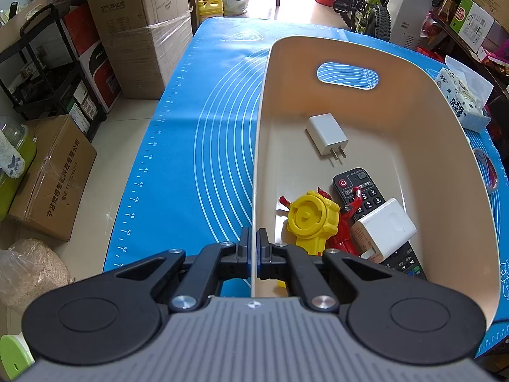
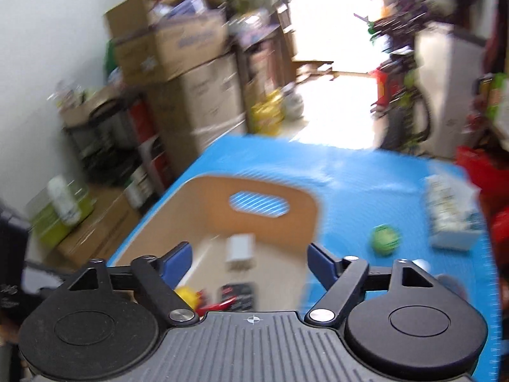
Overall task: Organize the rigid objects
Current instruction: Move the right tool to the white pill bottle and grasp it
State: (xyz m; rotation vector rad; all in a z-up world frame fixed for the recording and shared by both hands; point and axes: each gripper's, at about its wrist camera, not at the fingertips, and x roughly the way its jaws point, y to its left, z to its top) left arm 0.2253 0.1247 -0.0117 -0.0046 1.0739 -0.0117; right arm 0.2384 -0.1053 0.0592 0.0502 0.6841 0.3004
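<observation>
A beige bin (image 1: 445, 172) stands on the blue mat (image 1: 197, 146). My left gripper (image 1: 253, 238) is shut on the bin's left wall. Inside lie a white charger (image 1: 326, 137), a black remote (image 1: 366, 197), a yellow toy (image 1: 311, 219), a red figure (image 1: 345, 226) and a white adapter block (image 1: 383, 229). In the blurred right wrist view my right gripper (image 2: 249, 261) is open and empty above the bin (image 2: 305, 222). A green ball (image 2: 385, 239) lies on the mat (image 2: 350, 175) to the bin's right.
A tissue pack (image 1: 461, 98) sits at the mat's right edge, also in the right wrist view (image 2: 451, 219). A tape roll (image 1: 488, 168) lies right of the bin. Cardboard boxes (image 1: 140, 28) and a black shelf (image 1: 51, 63) stand left of the table.
</observation>
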